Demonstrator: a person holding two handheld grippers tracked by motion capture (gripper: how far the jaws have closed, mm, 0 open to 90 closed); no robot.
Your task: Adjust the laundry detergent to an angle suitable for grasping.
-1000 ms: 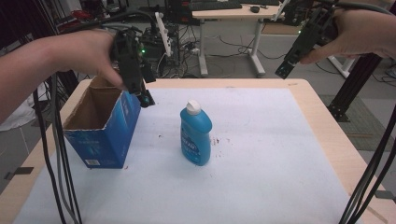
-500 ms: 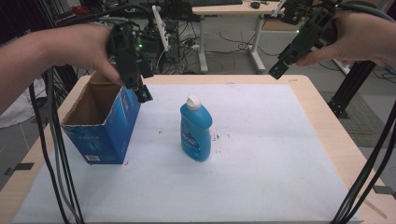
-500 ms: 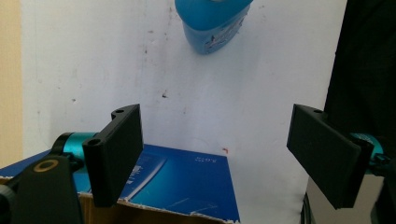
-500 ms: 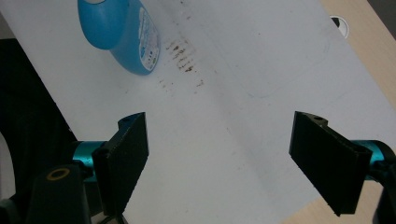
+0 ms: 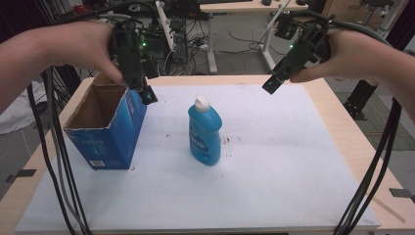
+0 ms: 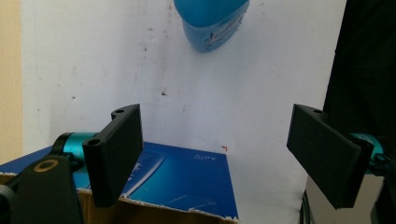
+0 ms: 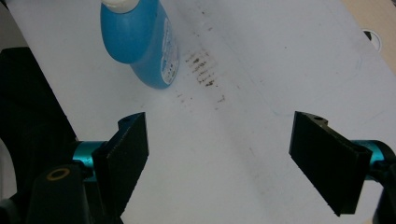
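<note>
In the high view, a blue bottle (image 5: 204, 131) with a white cap stands upright near the middle of the white sheet (image 5: 284, 166) that covers the surface. An open blue box (image 5: 105, 128) stands well to its left. The left gripper (image 5: 148, 96) hangs over the box's near corner, on the side facing the bottle, and points down; it is above and left of the bottle, apart from it. The right gripper (image 5: 270, 86) is held in the air up and to the right of the bottle, well apart, slanting down toward it.

In the left gripper view, the left gripper (image 6: 219, 154) has its jaws spread wide with nothing between them. The box (image 6: 187, 179) edge lies below them, and the bottle (image 6: 212, 21) is farther off at the top.

In the right gripper view, the right gripper (image 7: 224, 154) also stands wide open and empty over the bare sheet (image 7: 280, 70). The bottle (image 7: 137, 39) stands beyond and to the left of the jaws, untouched.
</note>
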